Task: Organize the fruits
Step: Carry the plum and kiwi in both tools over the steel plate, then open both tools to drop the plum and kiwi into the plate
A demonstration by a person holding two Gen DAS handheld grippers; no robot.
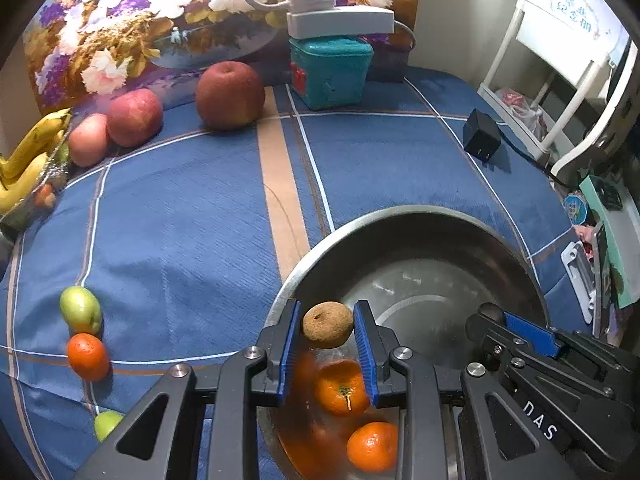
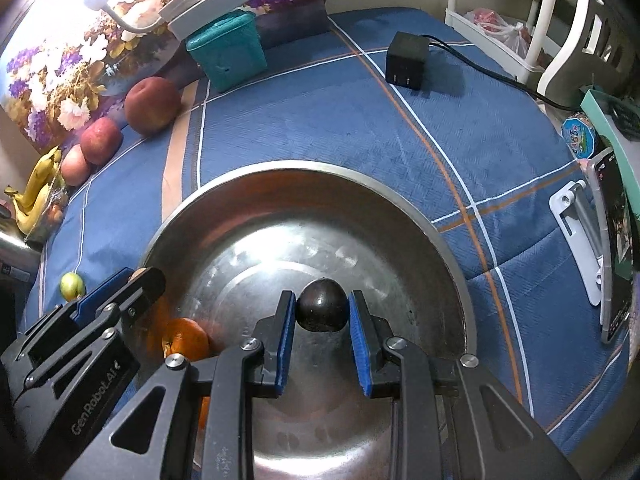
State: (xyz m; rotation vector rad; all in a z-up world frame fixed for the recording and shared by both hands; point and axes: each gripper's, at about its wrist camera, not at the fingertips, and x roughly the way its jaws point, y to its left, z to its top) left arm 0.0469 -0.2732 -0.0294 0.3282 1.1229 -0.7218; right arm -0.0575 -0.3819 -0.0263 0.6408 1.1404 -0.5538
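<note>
A: Where's the brown fruit (image 1: 327, 325)?

B: Clamped in the left gripper (image 1: 327, 344) above the steel bowl (image 1: 400, 220), stem pit tilted up-left, no clear long axis. The right gripper (image 2: 322, 340) pinches a dark round fruit (image 2: 322, 305) over the bowl's middle.

A: Around it?

B: Two tangerines (image 1: 342, 387) inside; apples (image 1: 230, 95) beyond the bowl. Grippers read "GenRoboLAI" and "DAS".
</note>
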